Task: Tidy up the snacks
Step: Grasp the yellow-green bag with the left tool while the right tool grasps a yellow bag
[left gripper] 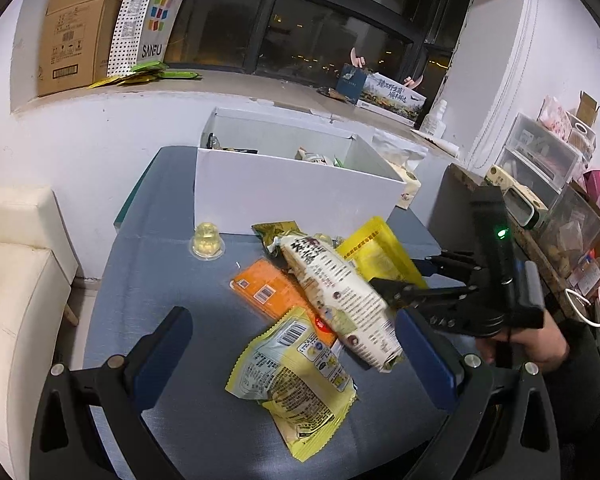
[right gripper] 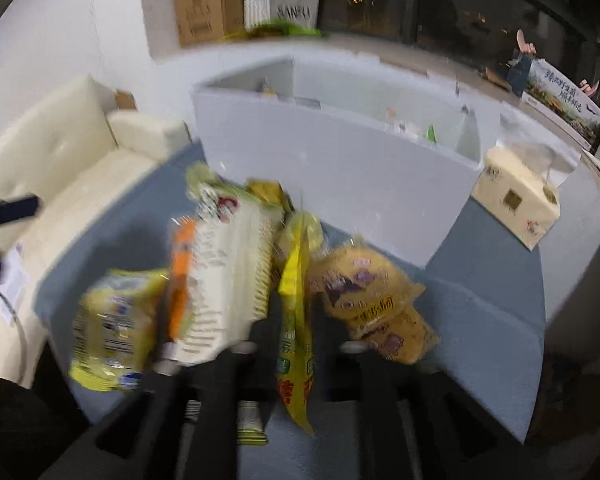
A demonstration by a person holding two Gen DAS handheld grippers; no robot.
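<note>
Dark windows (left gripper: 300, 36) sit behind a blue worktop (left gripper: 160, 280), and a cream sofa (left gripper: 16, 280) stands at its left side. At the back of the worktop is a big white box (left gripper: 284, 192) with a few snacks inside. In front of the box lies a pile of snack bags. A long white bag (left gripper: 336, 292) lies across an orange bag (left gripper: 276, 292). A pale yellow bag (left gripper: 292, 384) lies at the near end of the pile, with one corner on the orange bag. A bright yellow bag (left gripper: 380, 256) is at the right of the pile, under the edge of the long white bag. A small jelly cup (left gripper: 207, 241) sits alone to the left of the pile, close to the box. The left claw (left gripper: 296, 356) has its two fingers wide apart, and the pale yellow bag lies between them without touching either. The right claw (right gripper: 296, 336) comes in from the right side. Its wrist view is blurry, but the bright yellow bag (right gripper: 296, 304) stands on its edge in the narrow gap between the fingers. I cannot tell if they are squeezing it. A tissue pack (right gripper: 516, 200) sits to the right of the box.
</note>
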